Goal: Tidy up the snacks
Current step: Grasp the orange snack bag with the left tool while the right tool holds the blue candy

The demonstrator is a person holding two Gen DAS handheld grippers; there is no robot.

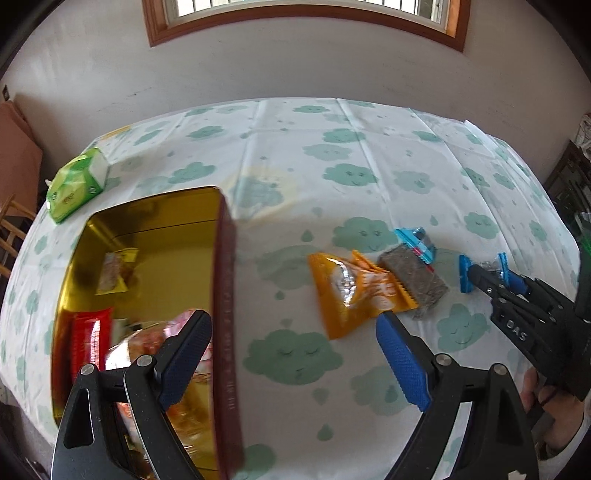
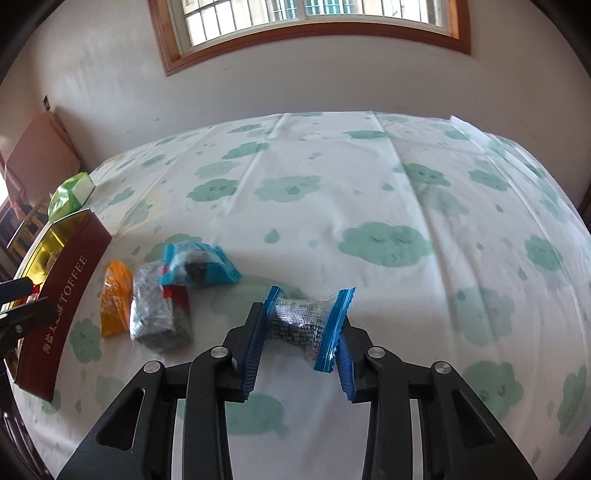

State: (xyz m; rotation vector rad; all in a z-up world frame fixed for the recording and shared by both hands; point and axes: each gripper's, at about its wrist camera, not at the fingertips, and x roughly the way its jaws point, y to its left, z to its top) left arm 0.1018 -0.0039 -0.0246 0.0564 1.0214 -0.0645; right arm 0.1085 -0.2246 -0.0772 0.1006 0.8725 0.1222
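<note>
- Snacks are seen scattered on a cloud-print tablecloth (image 2: 369, 192) beside a gold-lined toffee tin (image 1: 147, 218), which already holds several packets.
- A blue-ended candy (image 2: 308, 325) is pinched between the pads of the right gripper (image 2: 301, 350).
- The left gripper (image 1: 291, 354) is held wide and empty, its 9 o'clock finger over the tin.
- An orange packet (image 1: 351, 291) and a grey bar (image 1: 413, 288) are pictured at 12 o'clock of it.

**Around the table**

A white tablecloth (image 2: 332, 177) printed with green clouds covers the table. Behind it stands a pale wall (image 2: 277, 85) with a wood-framed window (image 2: 306, 22). A green tissue pack (image 1: 75, 184) lies at the cloth's far left.
</note>
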